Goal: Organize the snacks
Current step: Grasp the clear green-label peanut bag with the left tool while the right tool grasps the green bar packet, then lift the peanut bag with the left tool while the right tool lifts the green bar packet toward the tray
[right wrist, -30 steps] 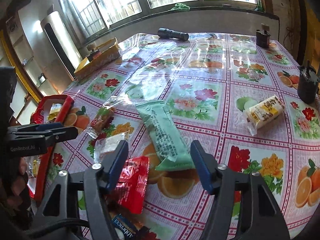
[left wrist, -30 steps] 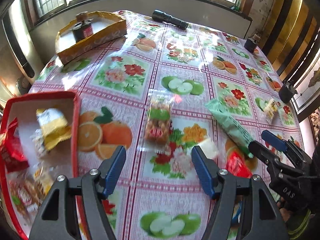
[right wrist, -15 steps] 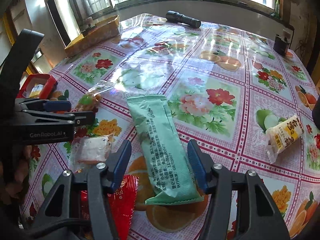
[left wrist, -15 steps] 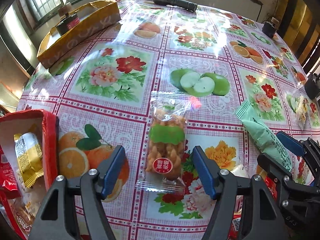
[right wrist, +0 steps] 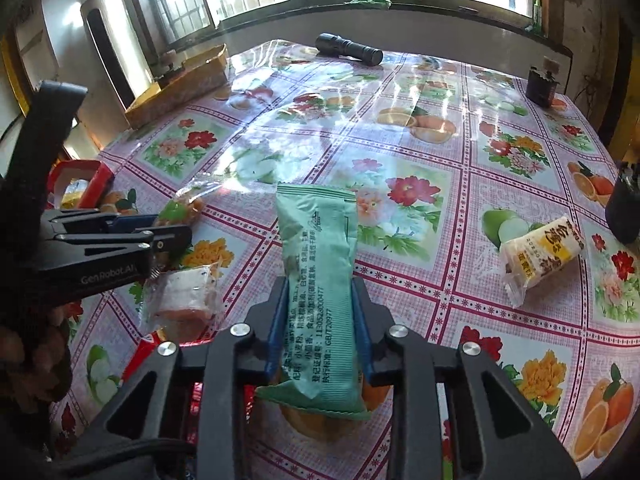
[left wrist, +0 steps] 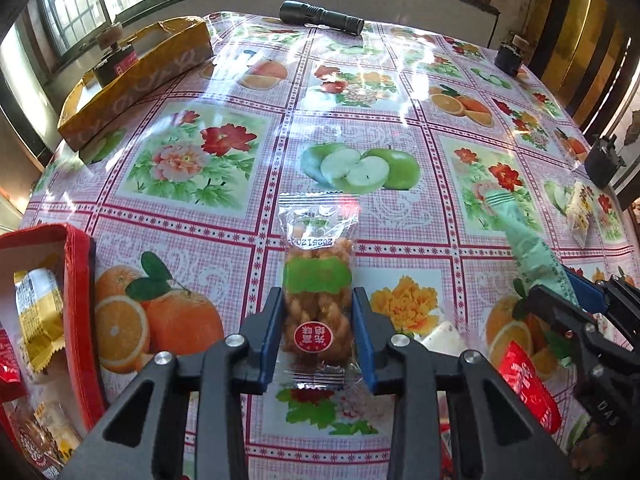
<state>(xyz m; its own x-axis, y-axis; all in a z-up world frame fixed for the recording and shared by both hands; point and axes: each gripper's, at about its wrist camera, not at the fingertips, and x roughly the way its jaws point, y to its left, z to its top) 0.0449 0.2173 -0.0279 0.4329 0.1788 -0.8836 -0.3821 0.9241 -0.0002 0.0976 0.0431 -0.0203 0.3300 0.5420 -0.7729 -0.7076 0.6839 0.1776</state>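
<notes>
Crinkly clear film is what the left gripper (left wrist: pixel 318 334) is closing on: its blue pads (left wrist: pixel 270 332) sit against both sides of the fried-twist snack packet (left wrist: pixel 318 300), which lies flat on the flowered tablecloth (left wrist: pixel 192 160), just right of the red box (left wrist: pixel 78 312) that already holds other snacks. The right gripper (right wrist: pixel 320 332) is likewise closing, its pads on both sides of the long green packet (right wrist: pixel 318 280), whose near end overhangs a red wrapper (right wrist: pixel 144 354). Risk, as a judgement: both wrappers are slick and puffy, so a squeeze too hard could crush the brittle twists, while one too light could let either packet slide out on the lift. The green packet, gripped near one end, may droop and drag the small white-wrapped snack (right wrist: pixel 182 300) just beside it. The two grippers are near each other and could collide if they head for the box together.
</notes>
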